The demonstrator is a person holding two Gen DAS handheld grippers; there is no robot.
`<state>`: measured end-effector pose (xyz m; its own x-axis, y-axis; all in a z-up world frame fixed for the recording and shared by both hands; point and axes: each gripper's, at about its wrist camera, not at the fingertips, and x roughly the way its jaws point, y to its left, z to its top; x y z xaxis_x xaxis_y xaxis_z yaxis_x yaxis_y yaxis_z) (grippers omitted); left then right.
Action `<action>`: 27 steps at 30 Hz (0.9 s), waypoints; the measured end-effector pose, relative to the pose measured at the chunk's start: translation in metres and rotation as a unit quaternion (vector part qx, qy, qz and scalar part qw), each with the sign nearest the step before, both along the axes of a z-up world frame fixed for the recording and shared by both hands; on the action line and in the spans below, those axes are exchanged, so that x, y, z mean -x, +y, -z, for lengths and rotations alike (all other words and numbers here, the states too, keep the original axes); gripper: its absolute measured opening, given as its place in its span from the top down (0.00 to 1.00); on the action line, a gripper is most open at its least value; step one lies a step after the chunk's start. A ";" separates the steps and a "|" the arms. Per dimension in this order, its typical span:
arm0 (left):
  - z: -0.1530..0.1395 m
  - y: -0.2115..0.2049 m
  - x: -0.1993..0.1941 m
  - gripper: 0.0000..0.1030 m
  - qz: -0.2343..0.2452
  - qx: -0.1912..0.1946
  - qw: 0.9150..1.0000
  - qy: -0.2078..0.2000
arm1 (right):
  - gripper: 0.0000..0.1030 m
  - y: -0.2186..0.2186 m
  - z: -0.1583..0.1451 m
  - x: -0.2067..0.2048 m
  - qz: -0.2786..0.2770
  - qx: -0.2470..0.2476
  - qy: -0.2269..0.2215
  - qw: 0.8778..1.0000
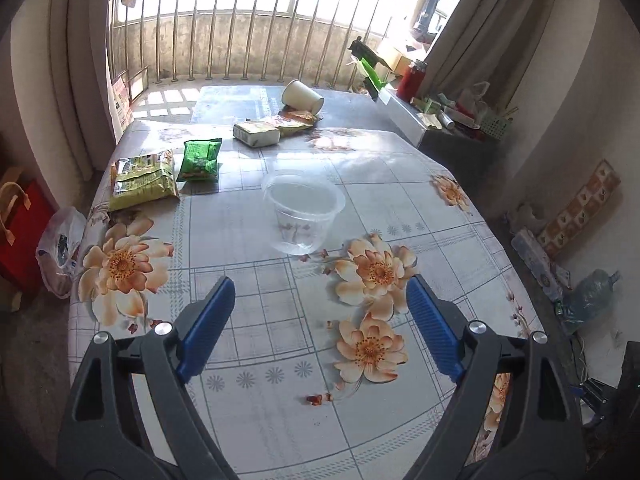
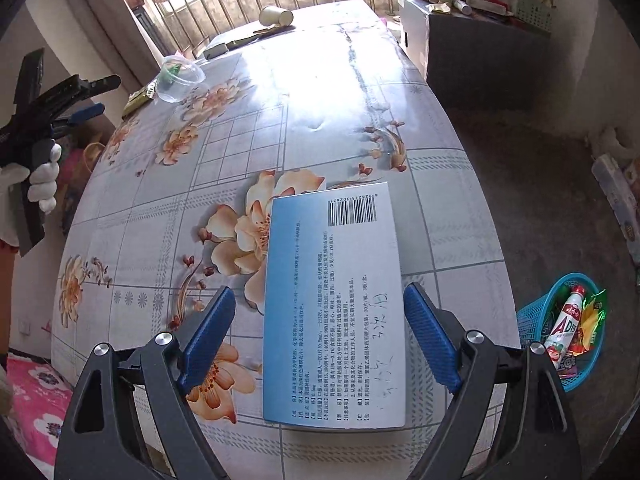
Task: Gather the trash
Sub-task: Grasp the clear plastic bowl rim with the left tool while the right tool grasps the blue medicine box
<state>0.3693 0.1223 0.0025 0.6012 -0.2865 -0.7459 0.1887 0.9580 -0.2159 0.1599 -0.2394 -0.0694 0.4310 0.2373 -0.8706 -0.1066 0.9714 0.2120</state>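
My left gripper is open and empty above the flowered table, a short way in front of a clear plastic tub. Beyond it lie a green snack bag, a yellow-green packet, a pale carton, a wrapper and a tipped paper cup. My right gripper is open, its jaws on either side of a blue-and-white medicine box lying flat on the table. The left gripper also shows at the left edge of the right wrist view.
A blue mesh bin with a bottle and wrappers stands on the floor right of the table. A white bag and red bag sit on the floor left. A cluttered cabinet stands at back right.
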 end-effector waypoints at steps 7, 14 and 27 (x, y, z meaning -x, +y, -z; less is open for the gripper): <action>0.015 0.013 -0.100 0.19 -0.091 0.064 0.989 0.094 | 0.19 -0.009 0.006 -0.007 0.005 -0.030 0.015 0.999; 0.056 0.025 -0.139 0.21 -0.178 0.116 0.959 0.185 | 0.19 -0.011 0.013 -0.008 0.002 -0.039 0.022 0.999; 0.066 0.026 -0.101 0.91 -0.155 0.105 0.965 0.182 | 0.19 -0.006 0.014 0.000 -0.008 -0.019 0.007 1.000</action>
<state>0.4701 0.1487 -0.0638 0.3923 -0.3037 -0.8683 -0.2242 0.8839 -0.4104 0.1597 -0.2452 -0.0838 0.4140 0.2765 -0.8672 -0.1189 0.9610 0.2496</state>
